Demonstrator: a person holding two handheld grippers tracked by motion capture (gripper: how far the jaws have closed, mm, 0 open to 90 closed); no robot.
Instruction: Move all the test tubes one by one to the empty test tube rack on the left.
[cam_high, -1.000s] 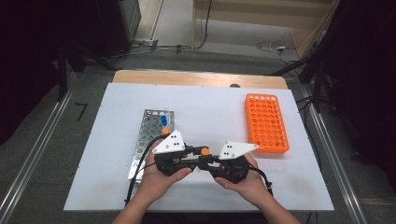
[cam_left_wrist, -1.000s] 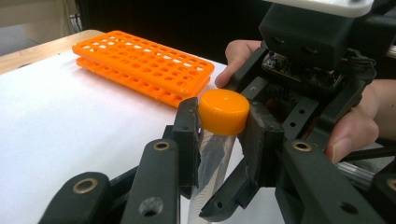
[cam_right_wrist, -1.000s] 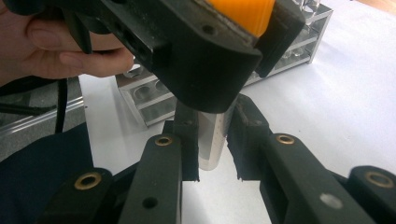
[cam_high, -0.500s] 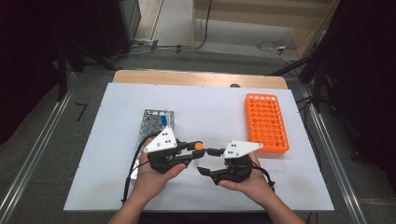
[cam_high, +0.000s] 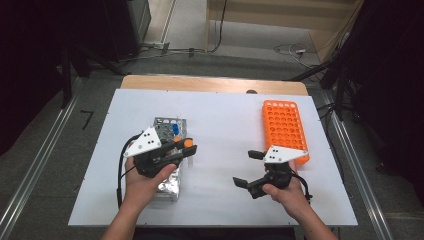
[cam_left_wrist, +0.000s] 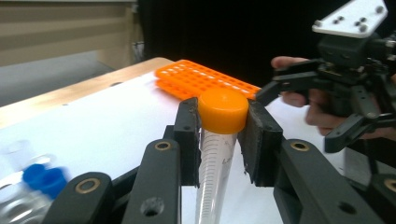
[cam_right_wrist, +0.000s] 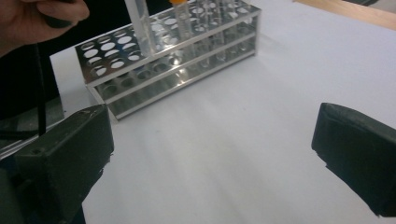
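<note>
Faint graduation marks on the tube (cam_left_wrist: 212, 172), no legible text

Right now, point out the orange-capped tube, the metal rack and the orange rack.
orange-capped tube (cam_left_wrist: 223, 111), left gripper view, on its cap.
metal rack (cam_right_wrist: 140, 88), right gripper view, on its front wall.
orange rack (cam_high: 285, 127), high view, on its top grid.

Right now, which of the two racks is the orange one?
The plastic rack by the right gripper is orange; the metal rack under the left gripper is silvery.
</note>
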